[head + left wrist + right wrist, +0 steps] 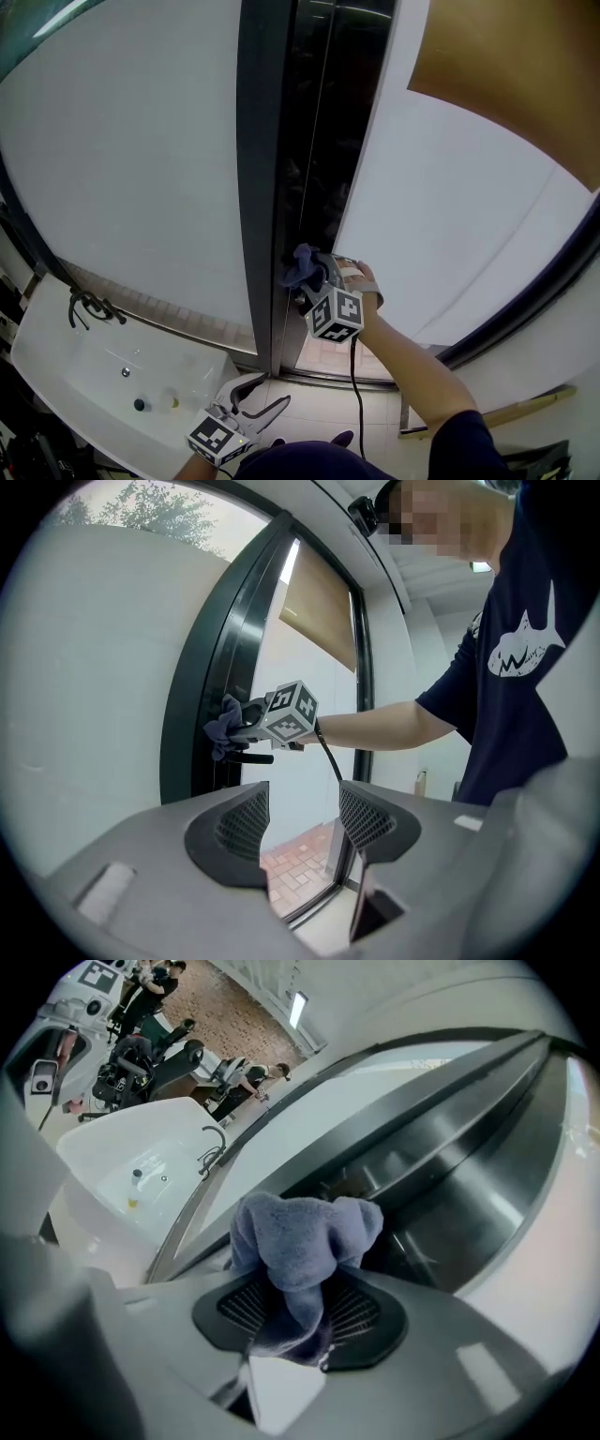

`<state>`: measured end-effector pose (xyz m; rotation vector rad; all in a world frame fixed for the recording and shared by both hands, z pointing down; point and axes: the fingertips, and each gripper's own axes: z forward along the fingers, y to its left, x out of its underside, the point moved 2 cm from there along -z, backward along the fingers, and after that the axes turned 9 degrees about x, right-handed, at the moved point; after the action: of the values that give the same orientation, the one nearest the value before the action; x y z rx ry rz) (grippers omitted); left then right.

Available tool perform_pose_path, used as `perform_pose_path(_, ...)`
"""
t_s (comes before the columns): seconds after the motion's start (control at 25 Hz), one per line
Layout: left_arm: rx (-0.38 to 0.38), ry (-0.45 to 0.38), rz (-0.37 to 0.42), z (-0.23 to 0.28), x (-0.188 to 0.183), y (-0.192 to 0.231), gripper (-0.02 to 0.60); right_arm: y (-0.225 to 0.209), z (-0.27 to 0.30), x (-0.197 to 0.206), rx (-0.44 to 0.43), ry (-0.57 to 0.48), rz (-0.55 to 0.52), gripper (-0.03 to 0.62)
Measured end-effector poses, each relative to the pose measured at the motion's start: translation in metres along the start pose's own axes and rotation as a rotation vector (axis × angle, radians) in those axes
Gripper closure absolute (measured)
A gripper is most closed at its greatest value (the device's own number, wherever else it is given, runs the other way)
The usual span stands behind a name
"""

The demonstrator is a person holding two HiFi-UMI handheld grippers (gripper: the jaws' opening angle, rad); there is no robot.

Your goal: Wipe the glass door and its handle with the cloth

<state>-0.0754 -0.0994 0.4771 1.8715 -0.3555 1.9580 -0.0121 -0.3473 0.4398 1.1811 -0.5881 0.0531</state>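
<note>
My left gripper (pixel 300 819) hangs low by my body, its two mesh-padded jaws spread wide with only reddish brick paving (pixel 298 866) showing through the gap. To its left sits a white rectangular basin (pixel 70 370) with a curved black tap (pixel 90 305).

Farther out, at the end of my outstretched arm, my right gripper (pixel 300 1314) has its jaws pinched on a blue-grey terry cloth (pixel 302 1237). One fold hangs down between the pads and the rest bunches up past the fingertips. The bunched cloth sits at the edge of the tall dark-framed glass door (pixel 313 141), just above its short black lever handle (pixel 249 757). I cannot tell whether the cloth touches the lever. Beyond the door frame, a tan roller blind (pixel 322 611) hangs over the upper window.
</note>
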Motion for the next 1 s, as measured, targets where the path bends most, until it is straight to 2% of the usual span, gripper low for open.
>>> perform_pose_path(0.08, 0.008, 0.002, 0.0, 0.002, 0.0, -0.001, 0.351, 0.004, 0.002, 0.002, -0.048, -0.007, 0.052, 0.476)
perform_pose_path(0.16, 0.017, 0.004, 0.0, 0.004, 0.001, -0.001, 0.351, 0.007, 0.002, 0.003, -0.081, -0.002, 0.089, 0.491)
perform_pose_path(0.4, 0.026, 0.0, -0.005, 0.01, -0.003, -0.004, 0.351, 0.026, 0.0, 0.006, -0.206, 0.043, 0.208, 0.51)
perform_pose_path(0.6, 0.03, -0.001, -0.004, 0.012, -0.003, -0.006, 0.351, 0.038, -0.011, 0.007, -0.321, 0.095, 0.197, 0.51)
perform_pose_path(1.0, 0.061, 0.001, 0.008, 0.025, -0.005, -0.013, 0.351, 0.03, -0.048, 0.051, -0.296, 0.147, 0.203, 0.511)
